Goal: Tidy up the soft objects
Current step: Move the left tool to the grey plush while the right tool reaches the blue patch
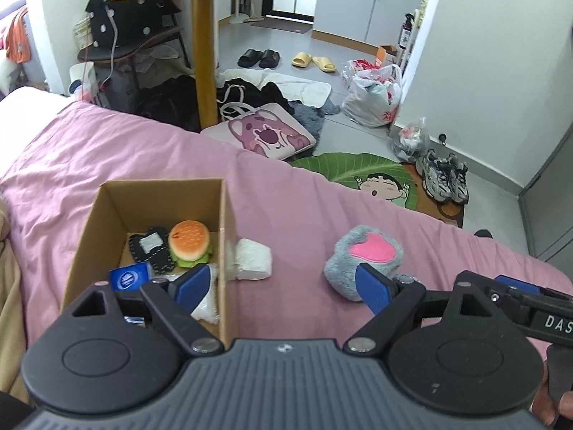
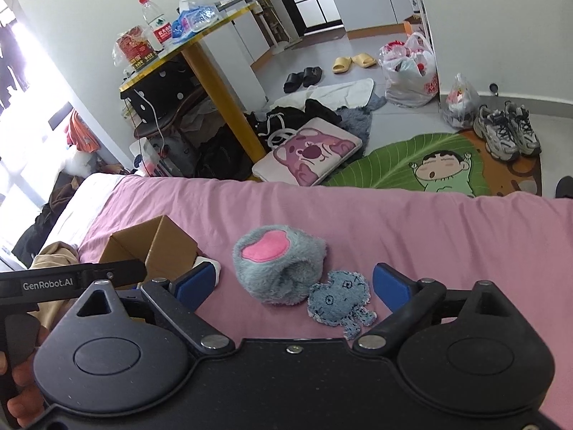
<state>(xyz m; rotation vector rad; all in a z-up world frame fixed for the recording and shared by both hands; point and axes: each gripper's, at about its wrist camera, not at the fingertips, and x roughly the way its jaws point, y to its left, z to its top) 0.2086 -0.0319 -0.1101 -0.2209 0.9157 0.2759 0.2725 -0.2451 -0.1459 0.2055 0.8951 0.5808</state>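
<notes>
On the pink bed sheet stands an open cardboard box holding a soft burger toy, a black patch, a blue packet and a white bag. A folded white cloth lies just outside its right wall. Further right sits a grey plush paw with a pink pad. My left gripper is open, its left finger over the box's near corner. My right gripper is open above the grey plush paw and a blue denim patch, holding nothing.
The cardboard box is to the left in the right wrist view, behind the left gripper's body. Past the bed's edge lie a pink bear bag, a green leaf mat, sneakers, clothes and plastic bags. A yellow-legged table stands behind.
</notes>
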